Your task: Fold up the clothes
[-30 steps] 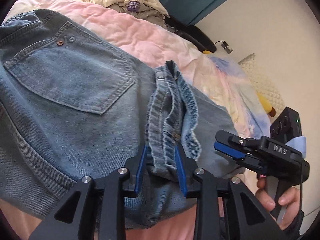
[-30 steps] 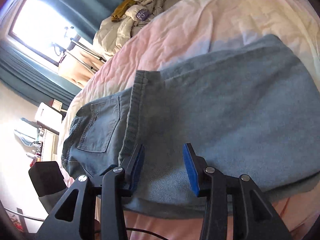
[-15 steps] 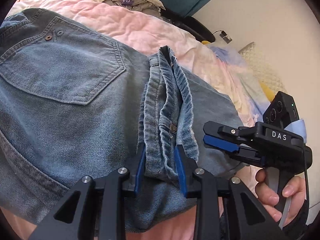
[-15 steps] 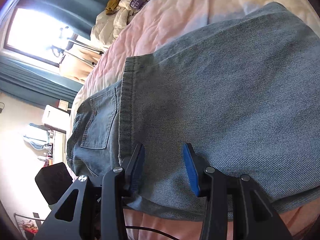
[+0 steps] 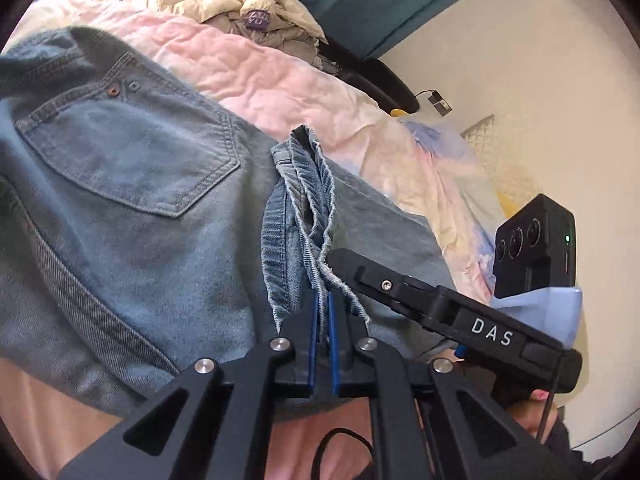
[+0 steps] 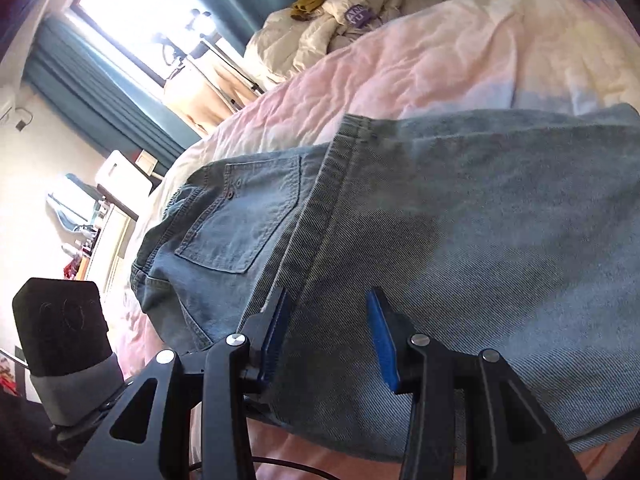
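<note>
A bedroom – pink quilted bed (image 6: pixel 420 60), curtained window (image 6: pixel 132 12).

Faded blue jeans (image 5: pixel 132 200) lie folded across the frame, back pocket up, hems bunched at lower centre.

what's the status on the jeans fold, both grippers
Left gripper shut on the hem. Right gripper open over the jeans, gripping nothing. Jeans folded on the bed. Nothing in the way.

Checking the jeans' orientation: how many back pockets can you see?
1: one back pocket on the jeans, left of the folded hems in the left wrist view. A second may be hidden under the fold.
</note>
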`<state>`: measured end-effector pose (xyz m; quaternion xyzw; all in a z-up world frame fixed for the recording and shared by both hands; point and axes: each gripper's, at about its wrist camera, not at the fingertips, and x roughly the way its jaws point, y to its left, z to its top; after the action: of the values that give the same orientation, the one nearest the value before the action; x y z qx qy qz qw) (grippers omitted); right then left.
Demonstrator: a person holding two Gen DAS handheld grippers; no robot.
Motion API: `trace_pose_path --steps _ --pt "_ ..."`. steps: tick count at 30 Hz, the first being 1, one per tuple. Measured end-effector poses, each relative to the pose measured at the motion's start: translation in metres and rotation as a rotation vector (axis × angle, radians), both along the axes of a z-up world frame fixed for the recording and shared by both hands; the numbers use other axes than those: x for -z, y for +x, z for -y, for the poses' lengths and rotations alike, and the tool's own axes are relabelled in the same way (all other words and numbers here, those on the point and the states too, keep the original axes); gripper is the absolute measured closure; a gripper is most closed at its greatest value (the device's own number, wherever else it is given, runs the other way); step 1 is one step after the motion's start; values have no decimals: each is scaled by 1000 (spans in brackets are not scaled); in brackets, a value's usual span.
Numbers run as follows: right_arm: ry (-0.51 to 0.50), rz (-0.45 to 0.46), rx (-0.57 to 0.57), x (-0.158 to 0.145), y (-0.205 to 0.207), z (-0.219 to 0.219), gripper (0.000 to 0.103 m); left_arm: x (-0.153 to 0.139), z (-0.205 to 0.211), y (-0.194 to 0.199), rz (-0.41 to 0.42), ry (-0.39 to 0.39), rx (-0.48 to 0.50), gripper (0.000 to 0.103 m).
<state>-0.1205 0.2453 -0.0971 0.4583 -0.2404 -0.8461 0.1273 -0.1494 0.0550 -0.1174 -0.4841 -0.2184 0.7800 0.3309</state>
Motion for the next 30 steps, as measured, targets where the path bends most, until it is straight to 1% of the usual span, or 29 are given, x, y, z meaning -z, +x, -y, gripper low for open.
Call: trace_pose_path --steps 3,6,7,9,12,14,15,17,18,19,20,23,25,27,28,30 --pt "-3 17 -35 8 -5 12 63 15 2 -3 52 -23 -16 98" --pt "17 71 -49 27 -11 18 63 28 -1 -6 101 -55 -13 98" --pt "11 83 -47 33 -13 18 63 29 -2 -5 105 -65 -7 98" --pt "-2 85 -42 35 -14 16 63 28 -3 -4 109 -68 -4 98" --pt "-16 83 -38 35 -15 14 63 24 -1 -3 104 -47 -18 98" --pt "-14 77 -34 33 -13 12 63 22 1 -3 93 -51 -32 92" --pt "-11 73 -30 31 -12 11 63 21 2 -2 78 -53 -42 89" --pt "12 55 -12 24 -6 7 63 16 2 2 57 -53 -45 74" --pt "23 43 -3 20 -2 4 63 14 3 5 51 -51 -44 71" --pt "30 29 6 15 3 1 63 11 5 8 46 -48 -45 62" --pt "39 13 9 8 7 -1 63 8 7 12 38 -53 -56 59" --pt "85 -43 20 -14 20 -7 63 -11 20 28 -23 -107 -144 58" --pt "100 -79 36 -28 32 -12 63 -23 33 36 -55 -94 -171 56" --pt "79 -101 49 -37 43 -17 63 -30 49 43 -72 -74 -188 56" --pt "77 -107 57 -41 49 -18 63 -33 56 46 -76 -68 -200 56" --pt "80 -117 73 -47 63 -22 63 -32 68 45 -55 -54 -229 56"
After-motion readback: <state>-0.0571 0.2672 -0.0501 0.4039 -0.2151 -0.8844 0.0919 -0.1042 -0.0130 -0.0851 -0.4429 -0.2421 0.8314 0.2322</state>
